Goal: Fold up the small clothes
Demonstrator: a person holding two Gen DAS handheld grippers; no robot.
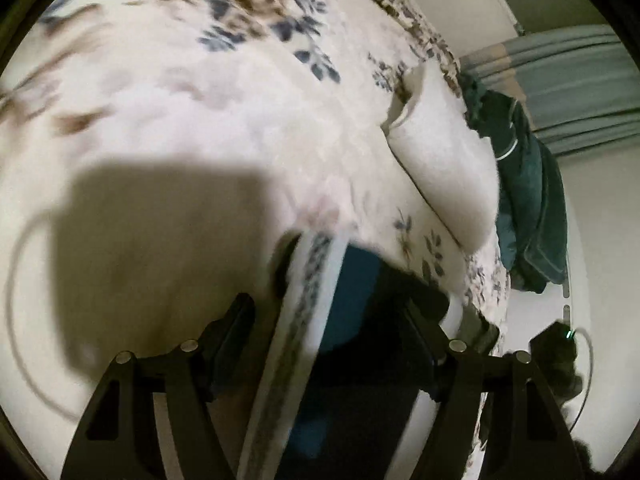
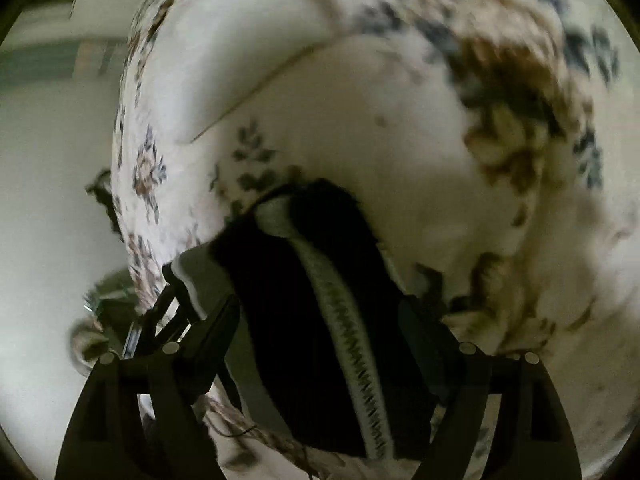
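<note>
- The left gripper [image 1: 332, 320] has a dark blue garment [image 1: 352, 320] running up between its two fingers, white patterned trim along one edge. The fingers stand well apart with cloth filling the gap; whether they actually pinch it I cannot tell.
- The right gripper [image 2: 320, 312] looks much the same: the dark cloth with its white zigzag band [image 2: 344, 340] lies in the gap between its fingers and reaches ahead of the tips. Whether it is gripped or only draped there, I cannot tell.
- Everything is blurred, so both tools seem to be mid-swing over the floral bedspread [image 1: 200, 100], which fills the view beyond the fingertips.
- By my reckoning the fold is under way, not finished: the piece is up at the grippers, not lying flat and squared on the bed.
- Ahead and to the right of the left tool, past a white pillow [image 1: 448, 160], a heap of dark green clothes [image 1: 528, 200] hangs at the bed's edge. It looks unfolded, so more work likely remains.
- No finished, folded stack shows in either view.
</note>
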